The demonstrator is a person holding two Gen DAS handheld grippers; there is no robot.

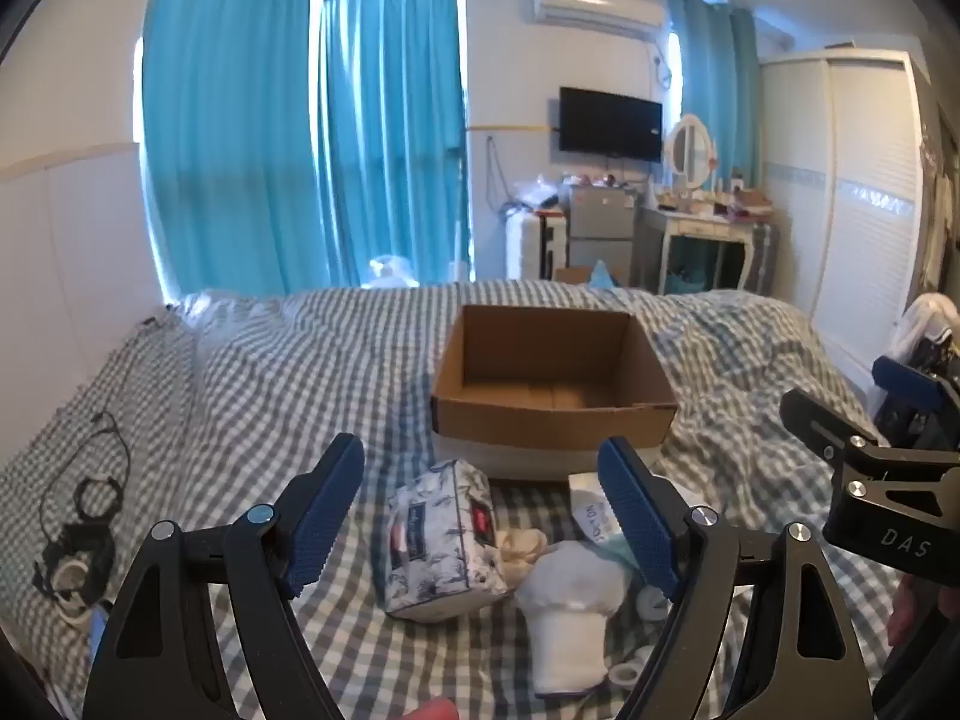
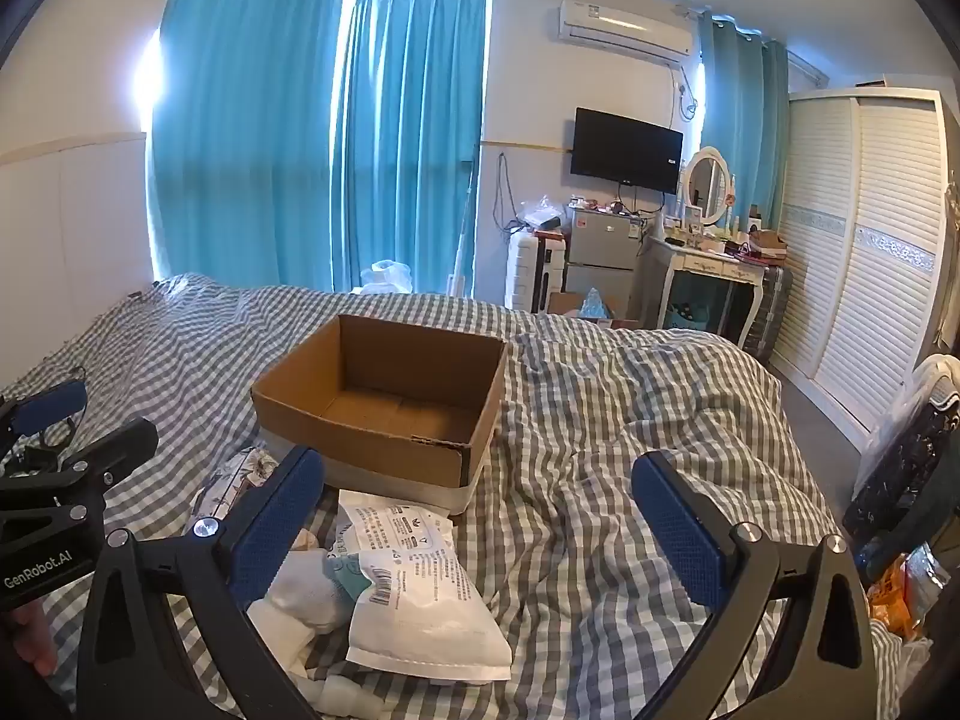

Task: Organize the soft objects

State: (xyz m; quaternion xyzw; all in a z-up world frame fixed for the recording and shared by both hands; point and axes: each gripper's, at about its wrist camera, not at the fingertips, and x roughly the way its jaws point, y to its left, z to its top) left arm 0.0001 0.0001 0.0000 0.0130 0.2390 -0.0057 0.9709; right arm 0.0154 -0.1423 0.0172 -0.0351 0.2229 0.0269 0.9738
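While the cardboard box [image 1: 555, 384] stands empty on the checked bed [image 2: 600, 420], the soft items lie in a heap just before its near wall: a printed tissue pack [image 1: 441, 546], a white rolled cloth [image 1: 570, 606] and a white labelled pouch [image 2: 414, 588]. The left gripper [image 1: 480, 516] hovers above the tissue pack with fingers spread wide, holding nothing; the right gripper [image 2: 480, 528] is likewise spread and empty, beside the pouch. A sound pick likely means lowering the left fingers to straddle the pack's narrow sides and closing gently, since it will compress, then lifting clear of the box rim.
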